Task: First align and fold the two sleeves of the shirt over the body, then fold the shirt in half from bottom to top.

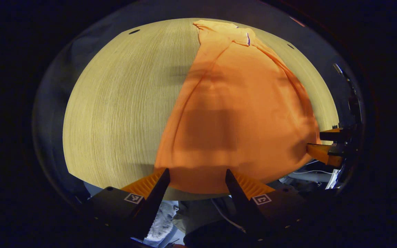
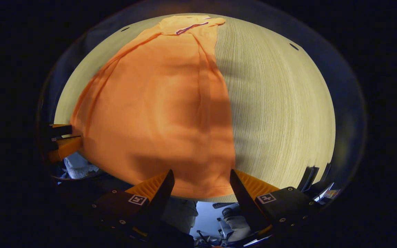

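Woodgrain table (image 1: pixel 122 103), smooth orange shirt (image 1: pixel 240 113)

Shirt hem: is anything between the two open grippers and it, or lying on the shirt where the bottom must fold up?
Nothing visible. The left gripper and right gripper sit open at the near hem of the orange shirt; shirt and wooden table carry no other objects.

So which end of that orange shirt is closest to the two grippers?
The bottom hem, hanging at the near edge of the wooden table. The collar end lies far across, while the left gripper and right gripper are open over the hem.
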Demonstrator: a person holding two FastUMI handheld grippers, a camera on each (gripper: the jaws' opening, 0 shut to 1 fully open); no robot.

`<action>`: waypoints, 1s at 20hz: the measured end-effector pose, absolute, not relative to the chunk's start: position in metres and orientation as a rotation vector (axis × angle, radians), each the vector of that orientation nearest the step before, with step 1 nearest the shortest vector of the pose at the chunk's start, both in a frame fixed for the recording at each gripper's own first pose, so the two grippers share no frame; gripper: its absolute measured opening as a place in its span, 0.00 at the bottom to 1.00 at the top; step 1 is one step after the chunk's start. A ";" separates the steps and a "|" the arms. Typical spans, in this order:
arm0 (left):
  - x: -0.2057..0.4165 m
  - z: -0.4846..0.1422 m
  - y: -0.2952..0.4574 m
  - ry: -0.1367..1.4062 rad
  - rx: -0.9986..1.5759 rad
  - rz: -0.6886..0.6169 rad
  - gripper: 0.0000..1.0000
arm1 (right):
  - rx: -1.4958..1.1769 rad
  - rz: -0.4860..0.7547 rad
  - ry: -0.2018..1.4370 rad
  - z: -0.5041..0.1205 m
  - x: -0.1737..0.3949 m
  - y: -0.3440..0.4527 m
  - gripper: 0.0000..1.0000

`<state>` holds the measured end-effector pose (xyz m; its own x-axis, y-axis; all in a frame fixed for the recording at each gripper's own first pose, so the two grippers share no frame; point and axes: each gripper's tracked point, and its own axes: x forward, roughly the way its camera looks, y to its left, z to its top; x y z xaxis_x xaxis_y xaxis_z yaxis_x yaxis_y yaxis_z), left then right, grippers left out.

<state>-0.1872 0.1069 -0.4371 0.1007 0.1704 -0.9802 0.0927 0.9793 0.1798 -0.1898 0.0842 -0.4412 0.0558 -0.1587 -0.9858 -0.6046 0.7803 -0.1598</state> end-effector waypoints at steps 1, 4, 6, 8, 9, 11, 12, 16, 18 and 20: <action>-0.189 -0.438 0.109 1.478 0.266 0.052 0.98 | -0.639 0.371 1.508 -0.441 -0.190 0.084 0.99; -0.189 -0.441 0.106 1.500 0.285 0.063 0.98 | -0.632 0.369 1.521 -0.444 -0.191 0.084 0.99; -0.191 -0.439 0.106 1.520 0.275 0.076 0.98 | -0.628 0.370 1.526 -0.443 -0.192 0.086 0.99; -0.191 -0.441 0.105 1.527 0.276 0.077 0.98 | -0.596 0.365 1.530 -0.440 -0.194 0.091 0.92; -0.191 -0.440 0.104 1.526 0.274 0.080 0.98 | -0.601 0.371 1.535 -0.445 -0.198 0.092 0.82; -0.190 -0.440 0.097 1.505 0.295 0.045 0.94 | -0.601 0.380 1.524 -0.446 -0.203 0.097 0.65; -0.189 -0.441 0.092 1.488 0.317 0.012 0.82 | -0.597 0.385 1.524 -0.445 -0.206 0.101 0.54; -0.181 -0.447 0.084 1.433 0.352 -0.014 0.10 | -0.611 0.421 1.534 -0.445 -0.210 0.105 0.13; -0.176 -0.442 0.080 1.402 0.292 -0.018 0.01 | -0.585 0.439 1.542 -0.444 -0.212 0.105 0.13; -0.179 -0.444 0.083 1.395 0.168 0.006 0.01 | -0.487 0.411 1.556 -0.440 -0.211 0.105 0.13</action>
<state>-0.1790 0.0834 -0.4445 0.1766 0.1033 -0.9788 0.0949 0.9881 0.1214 -0.2108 0.1053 -0.4405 -0.0174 -0.0553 -0.9983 -0.5405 0.8405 -0.0371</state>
